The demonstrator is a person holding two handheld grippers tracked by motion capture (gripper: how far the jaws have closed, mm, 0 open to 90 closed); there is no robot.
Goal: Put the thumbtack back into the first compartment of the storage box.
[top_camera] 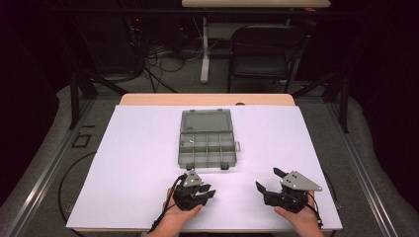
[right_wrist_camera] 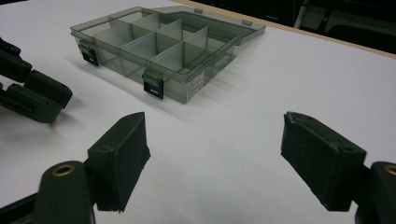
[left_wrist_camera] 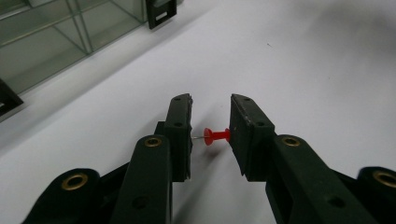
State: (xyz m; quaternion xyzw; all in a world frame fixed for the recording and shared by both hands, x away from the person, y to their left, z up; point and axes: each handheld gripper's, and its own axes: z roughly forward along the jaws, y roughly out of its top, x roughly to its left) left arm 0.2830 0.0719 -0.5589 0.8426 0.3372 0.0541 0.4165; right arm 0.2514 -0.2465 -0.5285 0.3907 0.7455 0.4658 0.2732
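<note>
Across the table lies a white sheet that covers nearly the whole top, leaving a strip of bare wood at the far edge. Toward the far edge, about midway between the left and right edges, sits a grey see-through organizer box with its lid thrown back flat behind it. The tray part is split by thin walls into small compartments, and two black latches hang on its near wall. One compartment at the left holds something small and pale, too small to make out.

Near the front edge, the person's two hands come in, each with a gripper. The right gripper rests toward the front right corner, well apart from the box, its jaws spread wide with nothing but white sheet between them. The left gripper sits just in front of the box, close to its near wall, tilted down at the sheet. Its jaws are drawn in narrow on a red pushpin: the pin lies crosswise in the gap, its red head against the right pad and its metal point reaching to the left pad, so it is pinched lengthwise between them. The pin sits right at the sheet; whether it is lifted clear I cannot tell.
</note>
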